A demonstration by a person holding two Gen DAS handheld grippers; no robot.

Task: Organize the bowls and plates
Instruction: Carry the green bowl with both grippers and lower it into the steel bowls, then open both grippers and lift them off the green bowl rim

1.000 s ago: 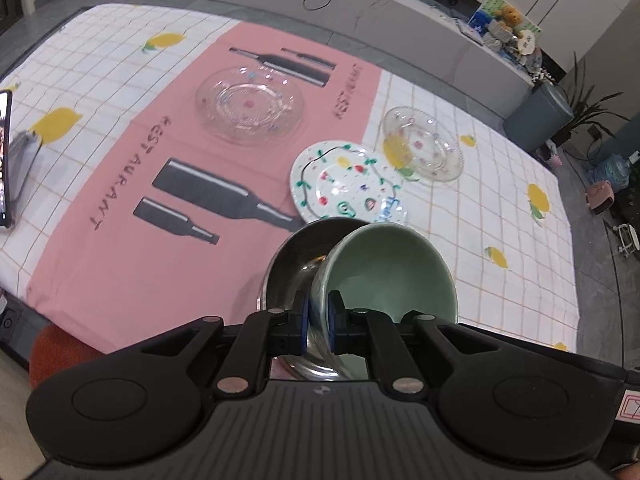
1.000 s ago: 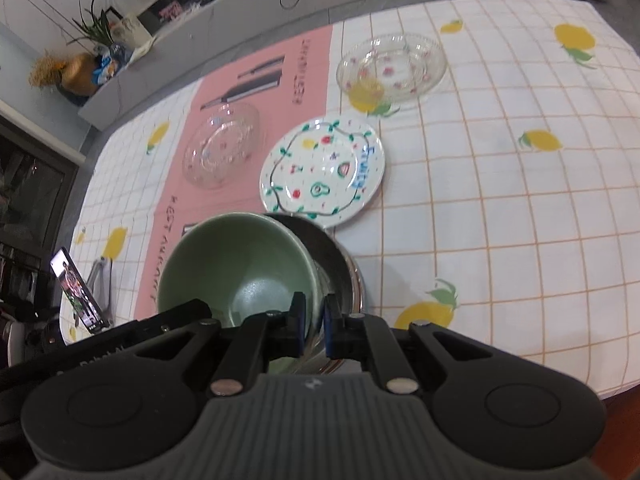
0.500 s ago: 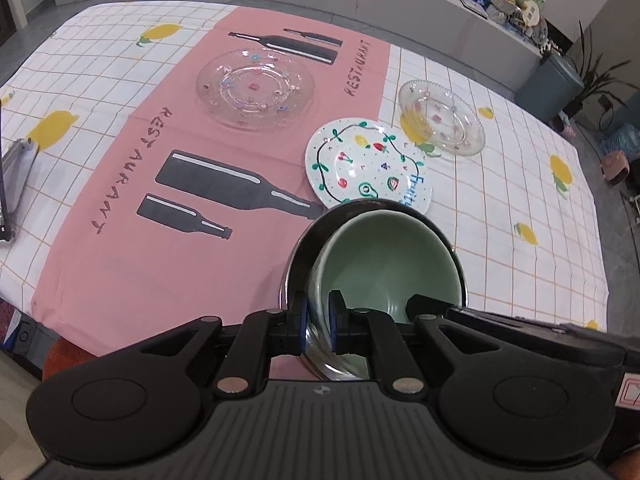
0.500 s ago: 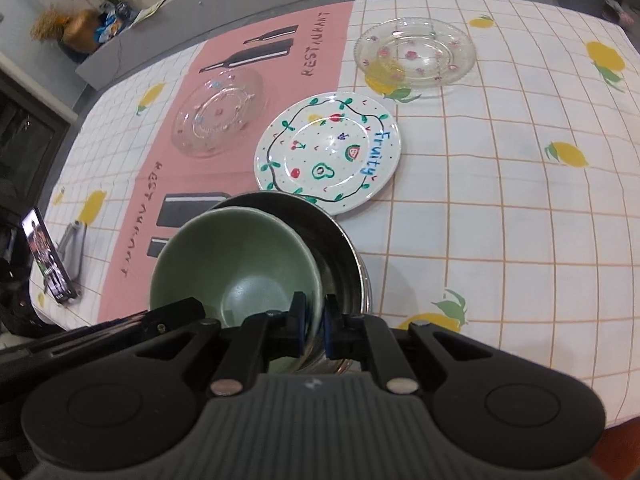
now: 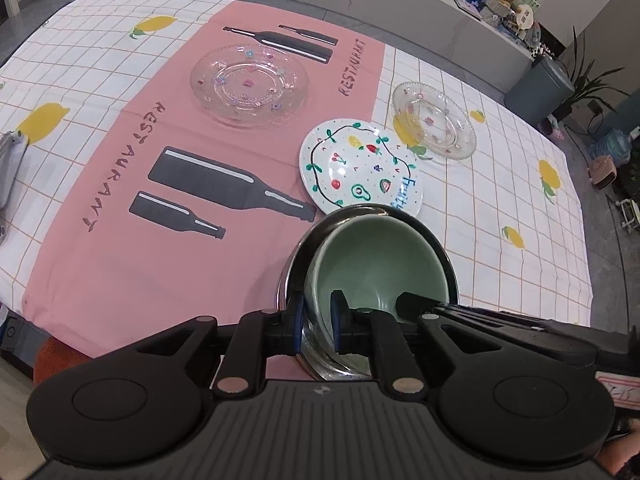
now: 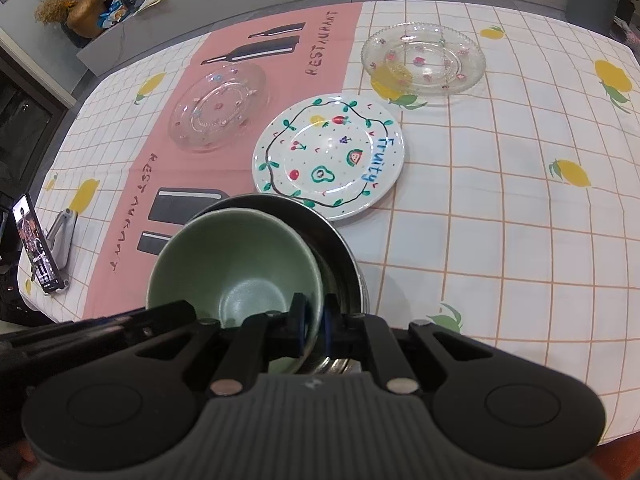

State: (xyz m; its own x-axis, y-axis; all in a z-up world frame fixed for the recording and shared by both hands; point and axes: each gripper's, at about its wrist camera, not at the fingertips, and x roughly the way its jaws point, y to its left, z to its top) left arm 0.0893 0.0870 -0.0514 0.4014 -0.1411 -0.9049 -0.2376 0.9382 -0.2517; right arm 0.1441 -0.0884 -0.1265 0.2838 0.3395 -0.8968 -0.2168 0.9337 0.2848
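We are setting a green bowl (image 5: 372,264) inside a steel bowl (image 5: 296,280) at the near edge of the tabletop (image 5: 500,216), which is covered by a checked lemon-print cloth with a pink runner. The left gripper (image 5: 316,322) has its fingers straddling the near rims of both bowls, one outside the steel wall and one inside the green bowl; its fingers have just been opening, and a visible gap now shows beside the rims, so they seem to be letting go. The right gripper (image 6: 314,326) is pinching the green bowl's (image 6: 236,264) rim with its fingers almost together, and the steel bowl (image 6: 340,256) sits just behind that rim.

To do this well, we judge the green bowl should be seated level in the steel one before either hand releases. It is sitting off-centre, crowding the left side of the steel bowl, so easing it toward the middle would help. The left fingers should open enough to clear both rims, then lift straight up so they do not drag the steel bowl.

Beyond the bowls lie a painted fruit plate (image 5: 360,172), a large glass plate (image 5: 248,84) on the pink runner and a smaller glass plate (image 5: 434,126), all well apart from our hands.

Compared with a second ago, the green bowl was tilted high on the steel rim; now it is resting lower and more upright inside. The left fingers were tight on the rims then.
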